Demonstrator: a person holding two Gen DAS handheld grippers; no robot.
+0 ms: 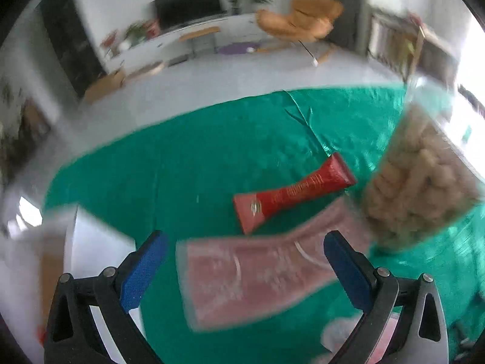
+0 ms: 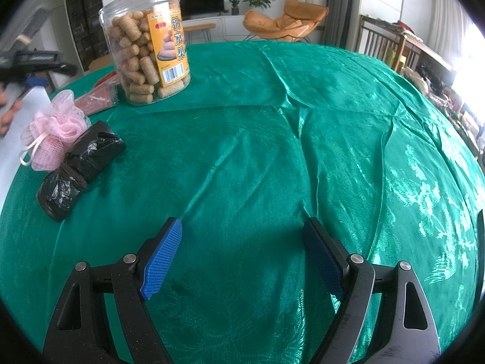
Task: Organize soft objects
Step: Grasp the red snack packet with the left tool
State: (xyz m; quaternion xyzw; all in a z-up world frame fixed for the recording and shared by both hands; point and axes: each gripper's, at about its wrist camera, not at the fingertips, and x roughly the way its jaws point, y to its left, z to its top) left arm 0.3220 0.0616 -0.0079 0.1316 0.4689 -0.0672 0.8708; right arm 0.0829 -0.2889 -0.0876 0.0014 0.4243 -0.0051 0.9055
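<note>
In the blurred left wrist view my left gripper (image 1: 245,261) is open above a flat pink pouch (image 1: 251,276) lying on the green cloth (image 1: 182,157). A red tube (image 1: 291,197) lies just beyond the pouch. In the right wrist view my right gripper (image 2: 242,254) is open over bare green cloth (image 2: 272,151) with nothing between its blue pads (image 2: 163,257). Far to its left lie a pink mesh bath puff (image 2: 54,130) and a black roll of plastic bags (image 2: 78,166). The pink pouch (image 2: 94,100) shows behind the puff.
A clear jar of tan snacks (image 2: 148,45) stands at the back left of the table; the jar (image 1: 421,176) is at the right of the left wrist view. A white box (image 1: 94,242) sits at the table's left edge. Chairs and a TV stand are beyond.
</note>
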